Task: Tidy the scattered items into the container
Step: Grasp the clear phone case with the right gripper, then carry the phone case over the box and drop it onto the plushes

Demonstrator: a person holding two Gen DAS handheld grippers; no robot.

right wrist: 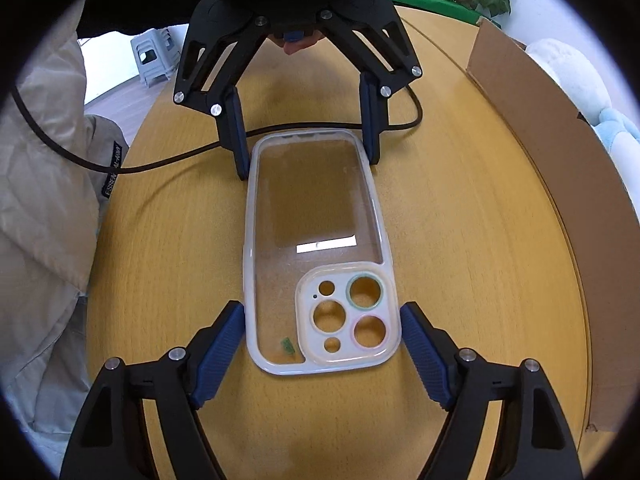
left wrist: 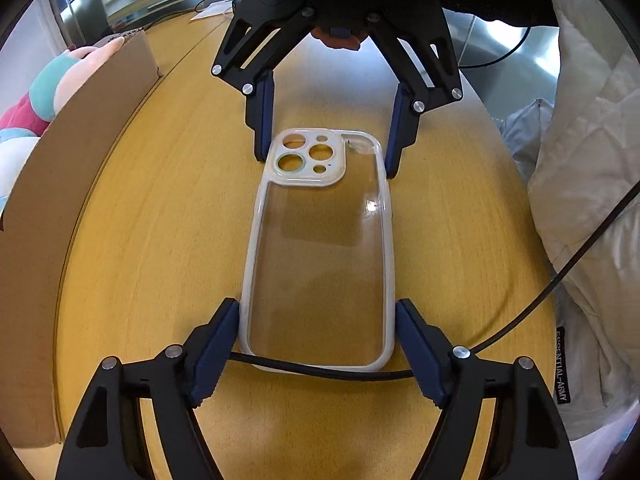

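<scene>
A clear phone case [left wrist: 320, 248] with a white rim and camera cut-outs lies flat on the wooden table. My left gripper [left wrist: 318, 316] is open, its blue pads on either side of the case's bottom end, close to the rim. My right gripper [right wrist: 322, 320] is open, its pads on either side of the camera end [right wrist: 344, 316]. Each gripper shows in the other's view, facing it: the right one [left wrist: 326, 160] and the left one [right wrist: 306, 160]. The cardboard box [left wrist: 68, 184] stands beside the case; it also shows in the right wrist view [right wrist: 560, 184].
A black cable [left wrist: 520, 320] runs under the case's bottom end and across the table [right wrist: 160, 160]. Plush toys [left wrist: 44, 92] sit in the box. A white quilted jacket [left wrist: 592, 184] lies at the table's edge opposite the box. Grey stools [right wrist: 154, 60] stand on the floor.
</scene>
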